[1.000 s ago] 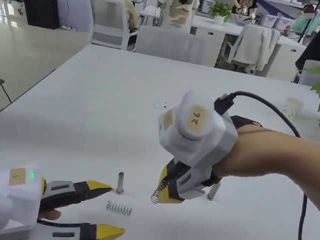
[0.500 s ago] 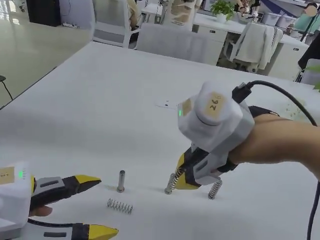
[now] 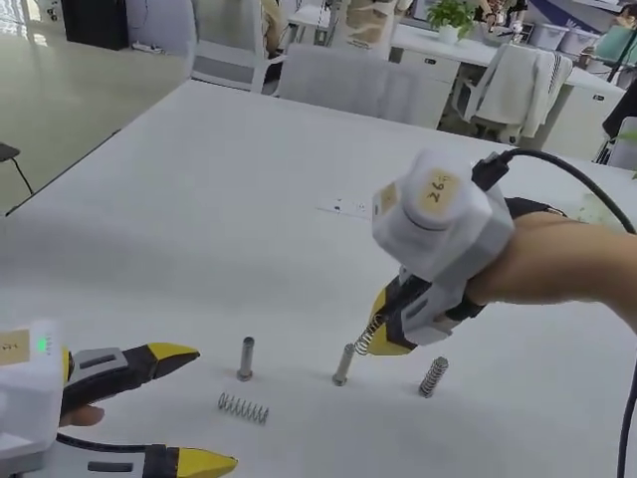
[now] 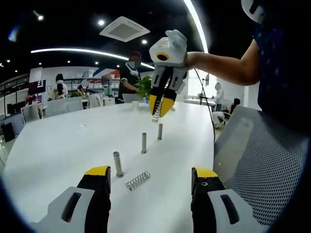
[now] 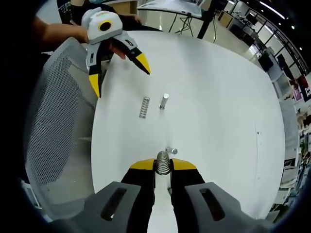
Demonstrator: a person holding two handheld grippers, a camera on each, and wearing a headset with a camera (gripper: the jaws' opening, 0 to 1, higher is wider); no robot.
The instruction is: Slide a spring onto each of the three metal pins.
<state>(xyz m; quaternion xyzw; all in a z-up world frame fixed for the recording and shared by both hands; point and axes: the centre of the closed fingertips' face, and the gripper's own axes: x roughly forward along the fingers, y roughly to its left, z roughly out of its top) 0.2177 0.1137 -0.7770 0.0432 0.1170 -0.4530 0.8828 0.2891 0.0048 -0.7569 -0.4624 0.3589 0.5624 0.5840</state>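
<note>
The right tool [image 3: 381, 342] has its jaws narrow, clamped on a held spring [image 3: 368, 337] near the coil's upper end, so the rest hangs slanting from the yellow tips. This tool points down and to the left at the white counter [image 3: 199, 219]. The wrist is bent, and the forearm [image 3: 557, 269] reaches in from the right edge of the head view with a black cable [image 3: 567, 174] arcing over it. The lower end of the held spring is just above the top of the middle pin [image 3: 343, 364]; whether the two touch I cannot tell. In the right gripper view the coil shows end-on between the tips, with that pin's top just beyond it.

Just right of the middle pin stands the right pin [image 3: 438, 362], with a fitted spring [image 3: 431, 379] wound around its shaft. The left pin [image 3: 246, 358] stands bare and upright, apart from the other two. A loose spring [image 3: 243, 408] lies flat on the counter just in front of the left pin, on the person's side.

The left tool [image 3: 194, 408] is low at the bottom-left corner of the head view. Its jaws are spread wide with nothing between them, tips pointing right toward the left pin and the loose spring. A fingertip [image 3: 75, 418] shows between its handles. In the left gripper view the loose spring lies just ahead of the gap between the two tips.
</note>
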